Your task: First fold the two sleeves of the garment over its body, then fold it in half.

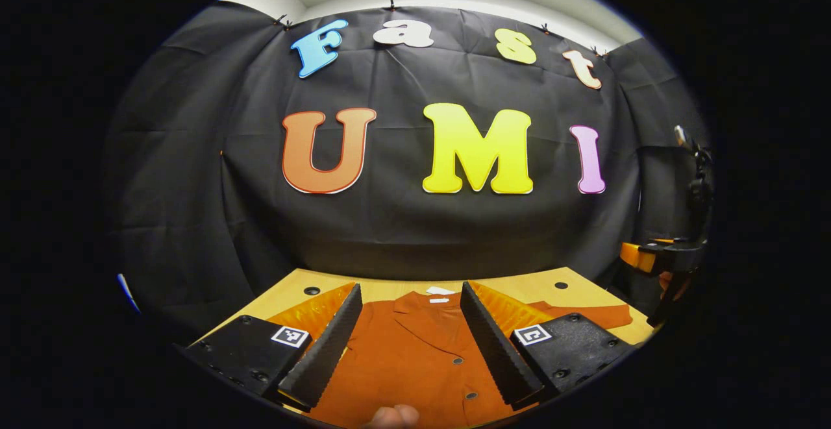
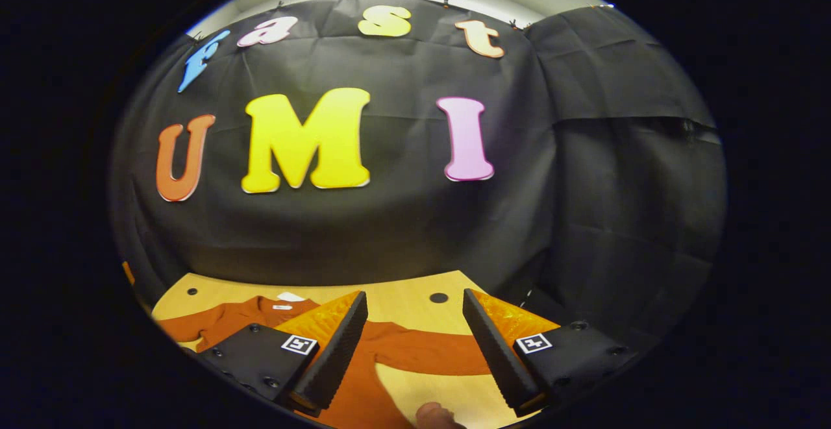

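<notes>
A rust-orange buttoned shirt (image 1: pixel 415 351) lies flat on the wooden table (image 1: pixel 519 284), collar toward the booth's wall. My left gripper (image 1: pixel 410 341) hangs open above the shirt's chest, the button placket between its fingers. One sleeve (image 1: pixel 600 315) stretches out to the right in the left gripper view. In the right gripper view the same shirt (image 2: pixel 234 315) lies at the left, and its sleeve (image 2: pixel 422 351) runs across under my open right gripper (image 2: pixel 415 344). Nothing is held by either gripper. A fingertip (image 1: pixel 393 416) shows at the bottom edge.
The table (image 2: pixel 402 296) has dark round holes (image 2: pixel 439 298) near its far edge. At the right of the left gripper view, an orange and black device (image 1: pixel 662 257) stands on a stand beside the table. Black cloth walls close the booth behind.
</notes>
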`<state>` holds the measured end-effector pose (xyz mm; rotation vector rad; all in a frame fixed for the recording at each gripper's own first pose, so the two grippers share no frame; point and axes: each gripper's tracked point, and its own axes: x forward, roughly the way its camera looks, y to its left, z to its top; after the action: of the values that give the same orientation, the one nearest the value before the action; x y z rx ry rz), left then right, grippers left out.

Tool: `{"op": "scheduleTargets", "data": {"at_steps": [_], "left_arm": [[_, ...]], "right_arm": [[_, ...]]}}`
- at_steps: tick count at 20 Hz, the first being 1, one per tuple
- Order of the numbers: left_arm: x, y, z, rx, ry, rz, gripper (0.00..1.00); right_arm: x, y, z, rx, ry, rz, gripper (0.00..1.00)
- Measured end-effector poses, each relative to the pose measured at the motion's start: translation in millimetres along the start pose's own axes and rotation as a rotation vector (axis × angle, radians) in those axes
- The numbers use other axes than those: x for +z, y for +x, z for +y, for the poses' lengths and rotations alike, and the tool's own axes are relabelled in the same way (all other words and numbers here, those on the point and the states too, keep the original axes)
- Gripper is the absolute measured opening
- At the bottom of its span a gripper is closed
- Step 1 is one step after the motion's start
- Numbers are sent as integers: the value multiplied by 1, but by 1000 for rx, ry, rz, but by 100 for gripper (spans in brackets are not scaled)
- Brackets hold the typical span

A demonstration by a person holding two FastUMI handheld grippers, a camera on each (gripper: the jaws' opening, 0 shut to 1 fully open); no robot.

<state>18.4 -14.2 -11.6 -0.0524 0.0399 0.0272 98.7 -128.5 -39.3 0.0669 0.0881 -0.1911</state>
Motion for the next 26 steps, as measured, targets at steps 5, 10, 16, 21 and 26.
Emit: {"op": "scheduleTargets", "data": {"at_steps": [5,10,16,21,26], "left_arm": [[-1,-5,-17,3,17,6,99],[-7,-9,-31,48,-2,39,99],[-10,-12,-55,113,29,35,99],[-10,-20,-62,118,48,28,99],[-19,-22,-45,133,43,46,99]], "right_arm": [[-70,80,-104,-139,-48,183,95],[-159,118,-177,-203,2,453,95],[-236,128,-211,-221,53,721,95],[-253,114,-206,-200,179,953,95],[-254,116,-205,-190,287,1148,82]]}}
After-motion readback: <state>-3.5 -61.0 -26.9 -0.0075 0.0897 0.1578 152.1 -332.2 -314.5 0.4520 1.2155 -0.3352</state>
